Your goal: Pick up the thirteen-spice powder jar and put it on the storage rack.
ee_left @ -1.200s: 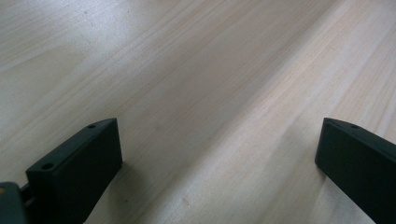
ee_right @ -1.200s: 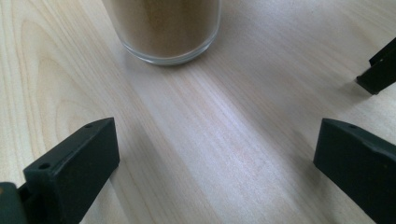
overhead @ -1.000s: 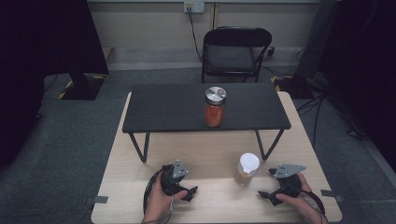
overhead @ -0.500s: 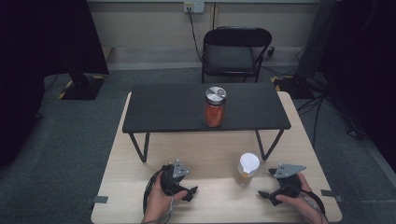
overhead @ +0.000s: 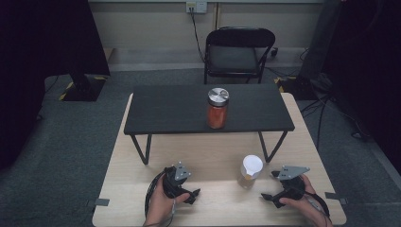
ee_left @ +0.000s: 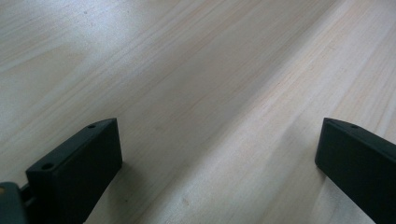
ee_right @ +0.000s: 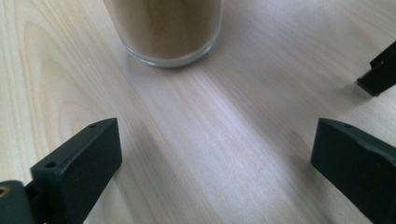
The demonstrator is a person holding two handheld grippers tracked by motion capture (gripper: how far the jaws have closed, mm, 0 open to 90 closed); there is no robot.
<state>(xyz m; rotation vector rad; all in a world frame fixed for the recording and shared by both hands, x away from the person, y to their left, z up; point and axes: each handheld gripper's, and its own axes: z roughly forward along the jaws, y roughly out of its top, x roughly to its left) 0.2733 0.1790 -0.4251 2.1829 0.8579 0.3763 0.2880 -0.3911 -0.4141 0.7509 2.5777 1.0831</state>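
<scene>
right claw gapes near white-lidded jar

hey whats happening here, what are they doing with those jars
A person sits at a wooden table with a two-jaw gripper in each hand. Both the left gripper and the right gripper rest low over the tabletop with jaws wide open, holding nothing. The white-lidded jar of brown powder stands just ahead of the right gripper, untouched. A silver-lidded jar of red contents stands on the black raised shelf behind.
</scene>
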